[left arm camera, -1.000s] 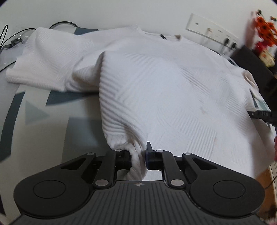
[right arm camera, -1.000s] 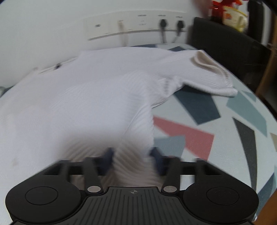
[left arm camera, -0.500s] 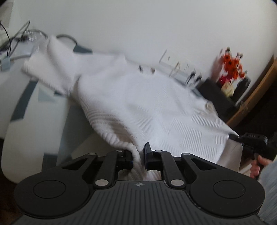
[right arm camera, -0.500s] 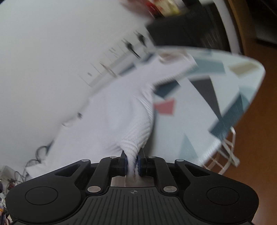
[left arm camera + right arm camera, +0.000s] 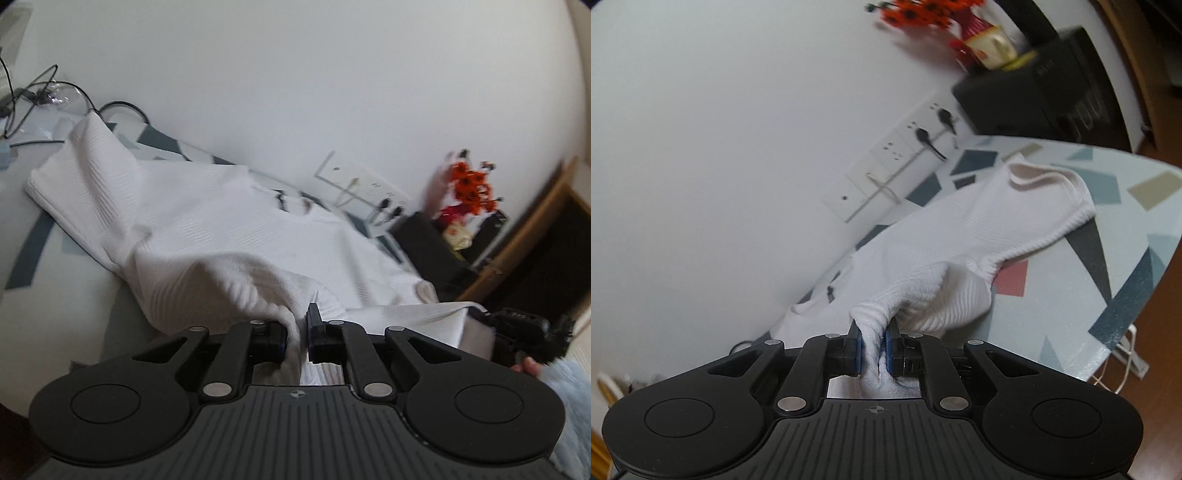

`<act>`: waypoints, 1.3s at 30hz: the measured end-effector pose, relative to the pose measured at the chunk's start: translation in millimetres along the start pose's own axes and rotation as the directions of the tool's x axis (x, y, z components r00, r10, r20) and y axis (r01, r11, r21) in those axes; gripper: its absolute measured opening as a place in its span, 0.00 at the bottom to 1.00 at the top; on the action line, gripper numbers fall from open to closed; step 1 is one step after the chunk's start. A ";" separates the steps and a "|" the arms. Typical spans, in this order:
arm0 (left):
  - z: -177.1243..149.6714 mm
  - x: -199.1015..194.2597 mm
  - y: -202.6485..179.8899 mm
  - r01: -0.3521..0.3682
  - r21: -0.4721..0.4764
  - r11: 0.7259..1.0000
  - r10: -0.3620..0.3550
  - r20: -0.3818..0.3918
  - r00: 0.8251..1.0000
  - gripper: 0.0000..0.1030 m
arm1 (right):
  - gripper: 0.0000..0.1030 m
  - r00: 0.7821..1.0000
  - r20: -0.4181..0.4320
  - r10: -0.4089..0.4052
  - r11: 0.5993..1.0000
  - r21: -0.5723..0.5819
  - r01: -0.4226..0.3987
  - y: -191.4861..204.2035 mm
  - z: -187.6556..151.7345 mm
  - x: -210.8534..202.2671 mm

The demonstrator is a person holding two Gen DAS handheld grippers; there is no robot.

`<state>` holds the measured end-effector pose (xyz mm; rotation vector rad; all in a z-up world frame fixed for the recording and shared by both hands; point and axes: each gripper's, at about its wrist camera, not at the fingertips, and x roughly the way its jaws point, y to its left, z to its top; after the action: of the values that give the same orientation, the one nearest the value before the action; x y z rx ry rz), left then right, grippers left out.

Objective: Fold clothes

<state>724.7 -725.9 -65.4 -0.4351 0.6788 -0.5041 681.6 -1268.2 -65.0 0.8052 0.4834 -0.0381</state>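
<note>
While lifted, sweater [image 5: 207,236] hangs from 2 grippers.

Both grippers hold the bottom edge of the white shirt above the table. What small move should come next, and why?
Probably carry both corners forward toward the collar and lay them down. The left gripper and the right gripper are each shut on a bunch of the white shirt, its hem is raised, and the sleeves lie on the patterned table, so a bottom-to-top fold seems ready.
</note>
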 end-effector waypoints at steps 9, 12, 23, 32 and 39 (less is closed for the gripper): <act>64.5 80.1 -3.1 -0.262 -0.090 0.961 0.267 0.046 0.963 0.10 | 0.10 0.994 0.095 -0.046 0.997 -0.050 0.051 11.2 52.8 84.8; 58.8 126.3 1.7 -0.386 -0.038 0.922 0.386 -0.013 0.922 0.10 | 0.10 0.991 0.040 -0.125 0.991 -0.048 0.127 2.8 49.2 125.7; 51.5 203.9 1.0 -0.505 -0.047 0.862 0.493 -0.154 0.856 0.58 | 0.85 0.894 -0.155 -0.421 0.863 -0.371 0.342 21.2 49.2 201.7; 80.1 165.3 -20.4 -0.502 -0.071 0.862 0.487 -0.155 0.859 0.76 | 0.91 0.989 -0.131 -0.065 0.939 -0.342 0.016 79.6 128.2 214.8; 69.0 128.3 2.9 -0.676 -0.095 0.731 0.657 -0.169 0.735 0.91 | 0.54 0.877 -0.452 0.161 0.934 -0.218 -0.283 123.7 93.1 337.2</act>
<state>858.4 -781.8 -80.3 -0.2686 0.9427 0.2199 1045.7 -1197.1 -70.5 0.5836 0.7895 0.4266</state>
